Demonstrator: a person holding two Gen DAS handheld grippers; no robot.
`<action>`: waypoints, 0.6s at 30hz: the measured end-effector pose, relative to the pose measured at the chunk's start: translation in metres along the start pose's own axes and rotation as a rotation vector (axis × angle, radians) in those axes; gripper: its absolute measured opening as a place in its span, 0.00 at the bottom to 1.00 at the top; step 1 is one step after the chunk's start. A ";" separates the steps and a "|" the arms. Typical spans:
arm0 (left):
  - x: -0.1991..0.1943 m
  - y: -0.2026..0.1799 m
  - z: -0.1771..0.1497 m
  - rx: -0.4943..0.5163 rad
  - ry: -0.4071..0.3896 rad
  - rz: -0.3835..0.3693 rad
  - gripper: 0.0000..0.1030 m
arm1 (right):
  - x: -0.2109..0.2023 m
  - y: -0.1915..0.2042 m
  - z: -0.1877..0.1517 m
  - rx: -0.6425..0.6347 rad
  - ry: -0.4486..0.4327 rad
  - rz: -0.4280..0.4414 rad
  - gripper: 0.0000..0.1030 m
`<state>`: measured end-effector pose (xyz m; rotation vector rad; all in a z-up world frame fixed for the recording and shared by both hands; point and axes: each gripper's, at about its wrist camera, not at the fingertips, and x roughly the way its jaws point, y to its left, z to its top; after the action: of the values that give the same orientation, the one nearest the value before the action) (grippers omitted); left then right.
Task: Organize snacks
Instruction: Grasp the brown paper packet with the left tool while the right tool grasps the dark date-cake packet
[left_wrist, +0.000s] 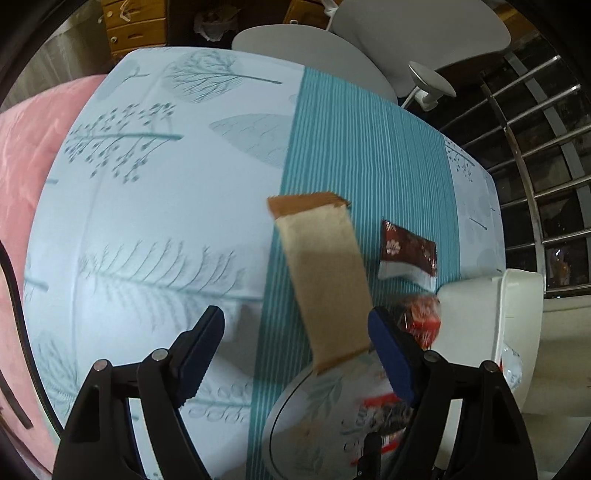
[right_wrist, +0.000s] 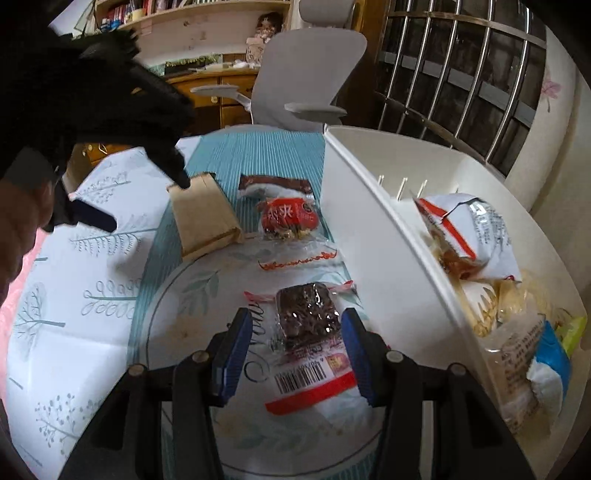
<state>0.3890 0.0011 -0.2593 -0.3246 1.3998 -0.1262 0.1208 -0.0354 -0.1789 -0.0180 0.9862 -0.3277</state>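
Leaf-print tablecloth (right_wrist: 74, 332) under snacks. Tan packet (right_wrist: 205, 218) flat, long axis running away toward chair (right_wrist: 306, 88). Left gripper (left_wrist: 295, 332) spread above it, not gripping. Right gripper (right_wrist: 295, 332) spread astride chocolate cake packet (right_wrist: 306, 321), white bin (right_wrist: 369, 229) beside.

Matt brown paper packet (left_wrist: 325, 280) at centre. Glossy clear plastic wrapper (right_wrist: 306, 332) around a dark cake, low in the frame. Smooth white plastic bin (right_wrist: 373, 236) on the right. Printed tablecloth (left_wrist: 155, 221), smooth with fold creases. Shiny metal bars (right_wrist: 461, 74), upper right.

Leaf-print tablecloth (right_wrist: 74, 332) under snack packets (right_wrist: 207, 218), white bin (right_wrist: 369, 236).
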 end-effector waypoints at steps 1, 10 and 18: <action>0.004 -0.004 0.004 0.005 0.001 0.013 0.76 | 0.002 -0.001 0.001 0.009 0.013 -0.010 0.49; 0.033 -0.026 0.022 0.017 0.036 0.059 0.73 | 0.012 0.002 0.008 0.011 0.008 -0.012 0.49; 0.048 -0.047 0.030 0.044 0.034 0.125 0.66 | 0.017 0.006 0.012 -0.018 -0.003 -0.032 0.50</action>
<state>0.4313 -0.0521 -0.2867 -0.1983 1.4447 -0.0603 0.1410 -0.0359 -0.1864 -0.0510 0.9867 -0.3484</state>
